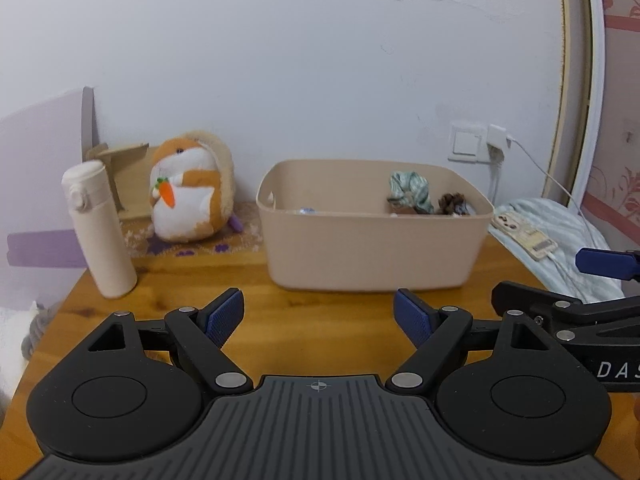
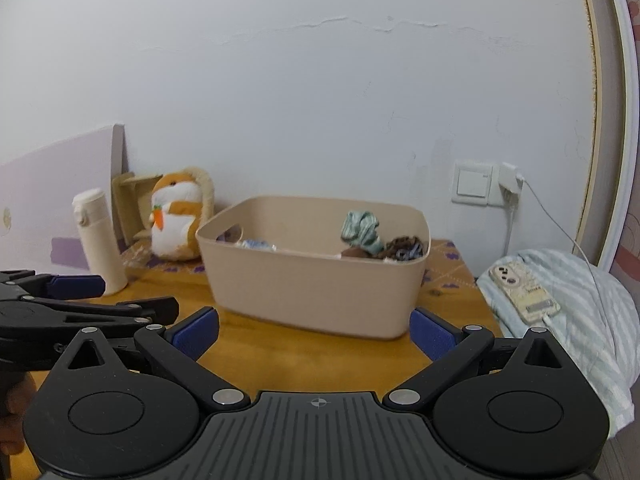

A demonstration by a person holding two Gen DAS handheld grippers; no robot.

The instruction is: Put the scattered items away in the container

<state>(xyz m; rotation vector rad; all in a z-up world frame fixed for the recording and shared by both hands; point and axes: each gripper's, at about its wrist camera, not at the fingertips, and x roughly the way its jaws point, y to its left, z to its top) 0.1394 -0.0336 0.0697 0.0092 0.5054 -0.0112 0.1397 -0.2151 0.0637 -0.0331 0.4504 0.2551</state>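
A beige plastic bin stands on the wooden table; it also shows in the right wrist view. Inside it lie a green striped cloth, a dark brown bundle and a small pale blue item. My left gripper is open and empty, in front of the bin. My right gripper is open and empty, also in front of the bin, to the right of the left one. Each gripper shows at the edge of the other's view.
A cream flask stands at the table's left. An orange and white plush toy sits behind it by a cardboard piece. A phone on a charging cable lies on striped bedding at the right.
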